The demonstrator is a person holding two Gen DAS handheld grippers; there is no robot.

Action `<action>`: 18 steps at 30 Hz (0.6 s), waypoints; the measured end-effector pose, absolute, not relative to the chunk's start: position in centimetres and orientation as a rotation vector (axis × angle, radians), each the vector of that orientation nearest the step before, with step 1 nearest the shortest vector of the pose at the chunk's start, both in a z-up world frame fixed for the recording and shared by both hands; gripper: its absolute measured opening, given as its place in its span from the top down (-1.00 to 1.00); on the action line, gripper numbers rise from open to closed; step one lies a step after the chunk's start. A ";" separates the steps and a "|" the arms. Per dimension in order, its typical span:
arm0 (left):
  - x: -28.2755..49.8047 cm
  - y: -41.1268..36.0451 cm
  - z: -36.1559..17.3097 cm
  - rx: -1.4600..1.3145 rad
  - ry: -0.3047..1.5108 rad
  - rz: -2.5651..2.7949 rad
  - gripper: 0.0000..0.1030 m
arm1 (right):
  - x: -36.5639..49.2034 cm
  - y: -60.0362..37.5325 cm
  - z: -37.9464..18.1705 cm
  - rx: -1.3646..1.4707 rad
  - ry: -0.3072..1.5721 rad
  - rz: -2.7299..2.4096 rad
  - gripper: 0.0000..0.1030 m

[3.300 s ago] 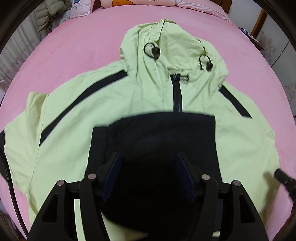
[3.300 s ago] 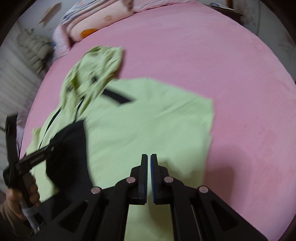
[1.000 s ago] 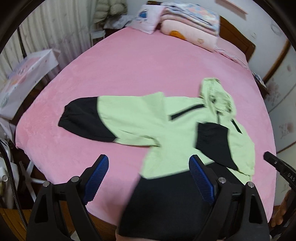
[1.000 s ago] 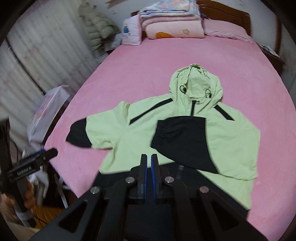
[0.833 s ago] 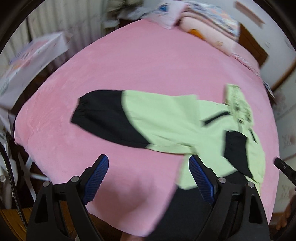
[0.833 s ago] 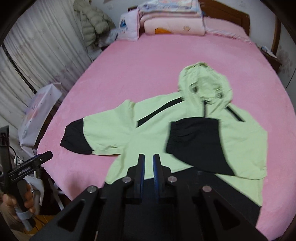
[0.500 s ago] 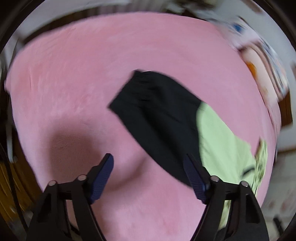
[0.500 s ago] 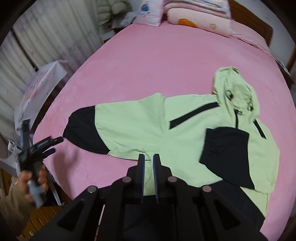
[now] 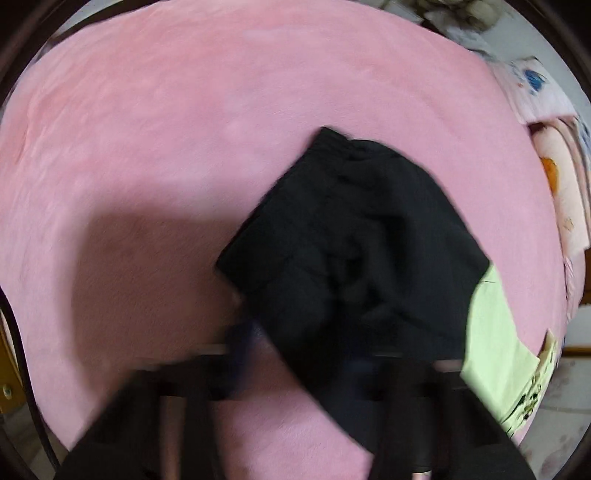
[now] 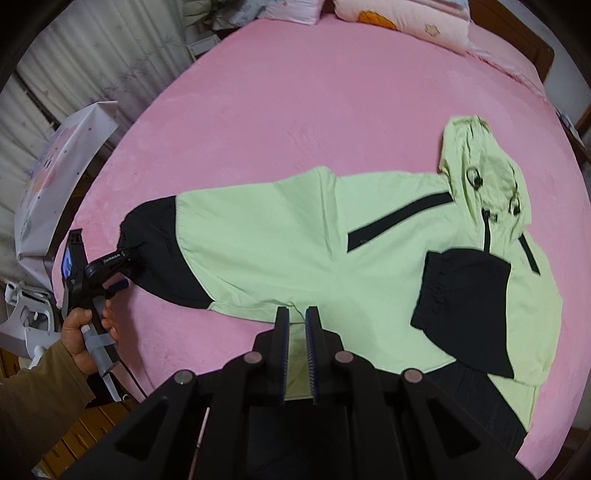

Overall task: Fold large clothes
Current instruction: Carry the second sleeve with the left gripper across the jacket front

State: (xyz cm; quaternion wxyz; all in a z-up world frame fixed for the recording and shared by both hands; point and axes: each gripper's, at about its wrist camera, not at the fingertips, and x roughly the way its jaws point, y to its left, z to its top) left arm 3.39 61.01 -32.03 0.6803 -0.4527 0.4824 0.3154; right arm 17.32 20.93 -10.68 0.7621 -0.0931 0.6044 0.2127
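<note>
A light green hooded jacket [image 10: 295,243] with black cuffs and hem lies face up on the pink bed [image 10: 295,92]. One sleeve stretches out to the left and ends in a black cuff [image 10: 155,251] [image 9: 351,236]. The other sleeve is folded across the chest, its black cuff [image 10: 461,295] lying on the green front. My left gripper [image 10: 120,271] [image 9: 303,350] is at the edge of the outstretched cuff; its jaws are closing with the cuff's cloth between them, blurred in its own view. My right gripper [image 10: 296,317] hovers over the jacket's lower edge, almost shut, with nothing between its fingers.
Stacked pillows and quilts [image 10: 406,18] sit at the head of the bed. Beside the bed's left edge stands a white bag [image 10: 62,177], with curtains behind it. A person's hand [image 10: 85,328] in a brown sleeve holds the left gripper near the bed's corner.
The left gripper swung left and dropped to the outstretched sleeve's black cuff, its jaws narrowing around it. The right gripper drifted left over the jacket's lower edge and opened a slit.
</note>
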 end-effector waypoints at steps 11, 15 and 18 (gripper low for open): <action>8.1 56.0 -21.8 -0.825 0.943 0.464 0.90 | 18.2 17.6 -13.2 -0.053 1.371 0.382 0.83; 11.2 50.3 -16.5 -0.693 0.907 0.223 0.90 | 18.0 15.0 -13.8 0.009 1.369 0.347 0.83; 14.1 43.3 -13.3 -0.549 0.881 0.045 0.90 | 17.8 12.4 -14.4 0.062 1.371 0.314 0.83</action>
